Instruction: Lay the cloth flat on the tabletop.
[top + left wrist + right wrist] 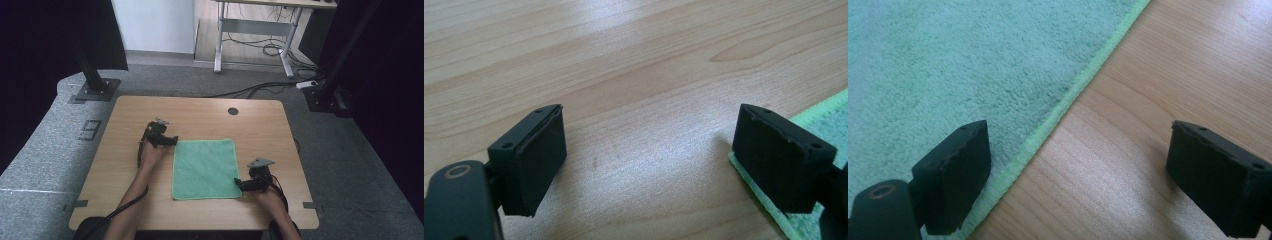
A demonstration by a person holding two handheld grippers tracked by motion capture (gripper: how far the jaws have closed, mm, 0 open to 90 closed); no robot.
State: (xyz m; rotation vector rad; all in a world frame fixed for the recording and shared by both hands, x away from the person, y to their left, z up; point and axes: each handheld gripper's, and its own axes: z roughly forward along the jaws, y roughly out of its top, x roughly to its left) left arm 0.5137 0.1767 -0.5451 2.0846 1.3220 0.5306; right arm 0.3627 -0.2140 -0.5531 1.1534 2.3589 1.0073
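High view: a flat green square terry cloth (204, 169) lies mid-tabletop on the light wooden table (260, 125), the left gripper (170, 141) at its far-left corner, the right gripper (242, 184) at its near-right corner; left gripper view: jaws spread, one over the cloth's hem (824, 120); right gripper view: jaws spread, straddling the cloth's edge (1073, 95).

In the left gripper view the green cloth (824, 125) is cut off by the right and bottom edges, and one black jaw covers part of its hem. In the right gripper view the cloth runs out past the top and left edges. In the high view the person's forearms are cut off at the bottom, and the counter (200, 112) hides the floor beneath.
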